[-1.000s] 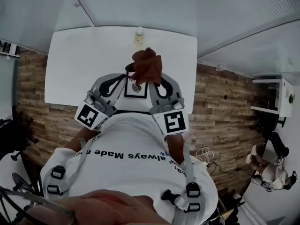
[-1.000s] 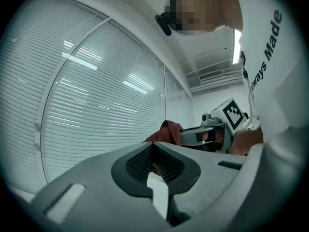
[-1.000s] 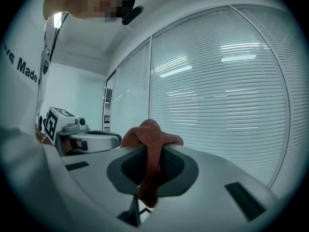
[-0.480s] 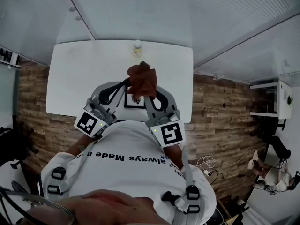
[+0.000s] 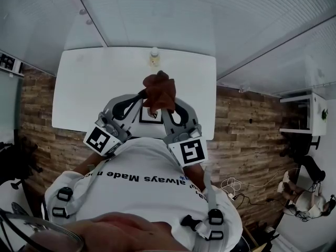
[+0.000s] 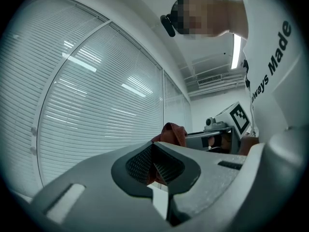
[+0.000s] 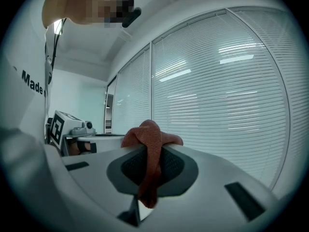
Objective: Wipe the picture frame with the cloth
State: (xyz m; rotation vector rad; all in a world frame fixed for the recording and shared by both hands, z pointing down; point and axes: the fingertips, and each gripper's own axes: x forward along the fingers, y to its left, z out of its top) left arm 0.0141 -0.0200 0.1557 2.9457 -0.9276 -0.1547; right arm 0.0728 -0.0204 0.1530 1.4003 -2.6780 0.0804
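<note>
Nothing's really shifted this past second, we've still got the left hand-held gripper point(image 6: 152, 148) and right hand-held gripper point(image 7: 152, 151) pinched shut on the cloth point(image 5: 159, 91) over the picture frame point(image 5: 150, 115), so the wiping probably hasn't started.

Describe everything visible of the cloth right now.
The cloth is reddish-brown, soft-looking fabric, crumpled into a lump. The right gripper is shut on it: a fold bulges above the jaw tips and a strip hangs down between the jaws. In the head view it hides the top of the picture frame, over the white table; contact with the frame can't be told.
</note>
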